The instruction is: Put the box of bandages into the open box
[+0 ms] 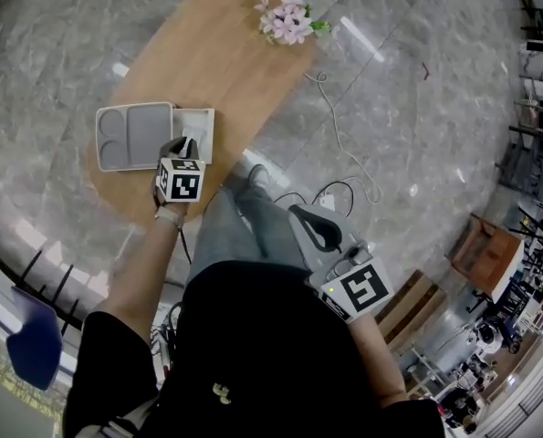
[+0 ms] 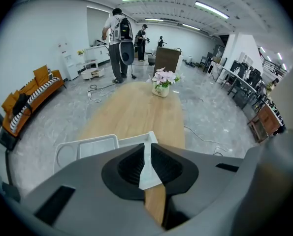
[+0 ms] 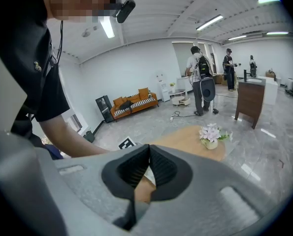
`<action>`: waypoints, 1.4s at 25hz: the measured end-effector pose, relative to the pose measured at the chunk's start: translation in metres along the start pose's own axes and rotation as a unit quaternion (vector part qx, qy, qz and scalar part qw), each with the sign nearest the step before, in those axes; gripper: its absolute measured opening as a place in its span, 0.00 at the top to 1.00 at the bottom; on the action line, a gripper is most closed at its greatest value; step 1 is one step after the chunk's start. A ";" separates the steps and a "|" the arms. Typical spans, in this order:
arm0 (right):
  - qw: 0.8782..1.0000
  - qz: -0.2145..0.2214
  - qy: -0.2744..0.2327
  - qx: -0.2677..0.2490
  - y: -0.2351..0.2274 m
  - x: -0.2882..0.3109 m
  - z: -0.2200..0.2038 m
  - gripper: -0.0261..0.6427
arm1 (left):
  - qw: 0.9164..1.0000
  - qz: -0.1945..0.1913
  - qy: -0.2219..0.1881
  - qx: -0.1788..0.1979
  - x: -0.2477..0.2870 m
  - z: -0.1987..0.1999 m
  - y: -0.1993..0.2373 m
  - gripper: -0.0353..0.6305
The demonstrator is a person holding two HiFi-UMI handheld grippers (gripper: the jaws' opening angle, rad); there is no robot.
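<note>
The flat white box of bandages (image 1: 198, 128) lies on the wooden table (image 1: 225, 53), right beside the open box (image 1: 134, 135), a white tray with moulded compartments. My left gripper (image 1: 187, 146) reaches in from the table's near edge at the bandage box's near side. In the left gripper view, a white edge of the bandage box (image 2: 147, 168) fills the narrow gap between the jaws of the left gripper (image 2: 146, 154), and the open box (image 2: 82, 149) shows to the left. My right gripper (image 1: 298, 213) hangs over my lap, off the table. Its jaws meet at the tips in the right gripper view (image 3: 148, 149).
A pot of pink flowers (image 1: 289, 18) stands at the table's far end. A white cable (image 1: 344, 135) trails over the marble floor to the right. A blue chair (image 1: 34, 340) sits at the near left. People (image 2: 117, 43) stand far beyond the table, and an orange sofa (image 2: 33, 95) is at the left.
</note>
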State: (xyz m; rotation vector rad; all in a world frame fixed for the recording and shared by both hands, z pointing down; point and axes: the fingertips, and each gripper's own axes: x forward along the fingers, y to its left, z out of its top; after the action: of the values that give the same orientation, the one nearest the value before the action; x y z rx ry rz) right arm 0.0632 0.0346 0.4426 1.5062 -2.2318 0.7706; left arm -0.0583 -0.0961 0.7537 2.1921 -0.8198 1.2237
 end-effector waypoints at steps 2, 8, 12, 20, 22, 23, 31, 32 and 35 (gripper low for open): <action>1.000 0.005 -0.005 -0.004 0.001 -0.001 0.005 0.97 | 1.000 0.004 -0.007 -0.001 -0.012 0.005 -0.001 0.88; 0.999 0.024 -0.020 -0.020 0.003 -0.007 0.025 0.97 | 0.999 0.010 -0.030 -0.009 -0.059 0.023 -0.008 0.92; 0.998 0.035 -0.031 -0.029 0.005 -0.007 0.038 0.97 | 0.998 0.015 -0.053 -0.020 -0.089 0.039 -0.010 0.92; 0.995 0.065 -0.058 -0.047 0.008 -0.005 0.067 0.96 | 0.994 0.017 -0.107 -0.027 -0.159 0.079 -0.025 0.92; 0.994 0.072 -0.060 -0.050 0.008 -0.005 0.072 0.96 | 0.992 0.016 -0.119 -0.030 -0.174 0.087 -0.028 0.92; 0.994 0.076 -0.061 -0.052 0.007 -0.005 0.074 0.96 | 0.991 0.016 -0.126 -0.034 -0.181 0.091 -0.029 0.92; 0.991 0.095 -0.074 -0.055 0.003 -0.013 0.089 0.96 | 0.983 0.016 -0.172 -0.057 -0.236 0.114 -0.038 0.93; 0.991 0.097 -0.077 -0.057 0.004 -0.015 0.093 0.97 | 0.982 0.016 -0.178 -0.059 -0.244 0.117 -0.040 0.93; 0.989 0.105 -0.086 -0.063 0.004 -0.020 0.102 0.97 | 0.978 0.015 -0.197 -0.062 -0.266 0.127 -0.048 0.93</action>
State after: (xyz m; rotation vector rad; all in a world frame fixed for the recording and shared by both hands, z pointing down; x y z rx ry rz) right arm 0.0688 -0.0116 0.3493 1.3404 -2.5458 0.5627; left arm -0.0624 -0.0784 0.4553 2.3584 -1.0558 0.7325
